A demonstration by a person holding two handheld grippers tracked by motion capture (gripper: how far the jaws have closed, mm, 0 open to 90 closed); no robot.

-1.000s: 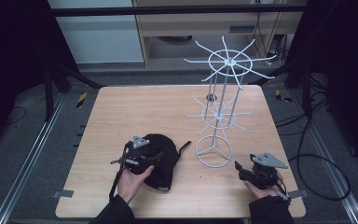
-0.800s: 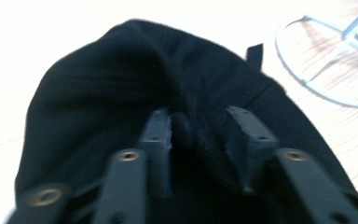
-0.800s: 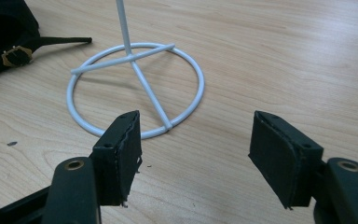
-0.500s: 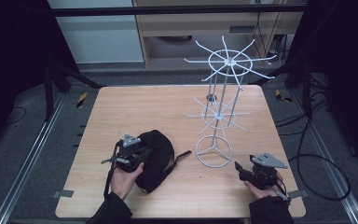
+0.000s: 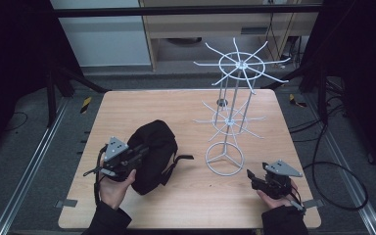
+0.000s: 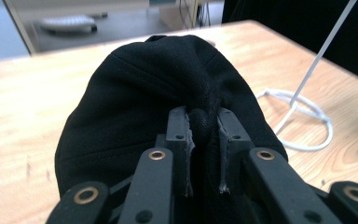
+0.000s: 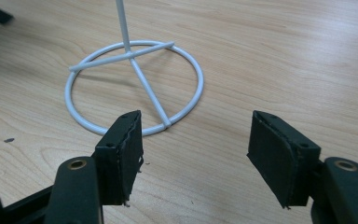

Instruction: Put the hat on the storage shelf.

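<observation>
left tongs (image 6: 204, 140), jaws just closed, pinch a fold of the black cap (image 5: 152, 154), lifting it left of the white wire rack (image 5: 227, 125) for hanging; right tongs (image 7: 196, 154) wait released at the rack's base on the bench (image 5: 176, 107).

One black cap (image 5: 152, 154), one white wire rack (image 5: 230, 117), two claws, perhaps nothing else

A light wooden table (image 5: 142, 105) carries a white wire rack (image 5: 231, 122); a black cap (image 5: 152, 152) rests left of the rack.
</observation>
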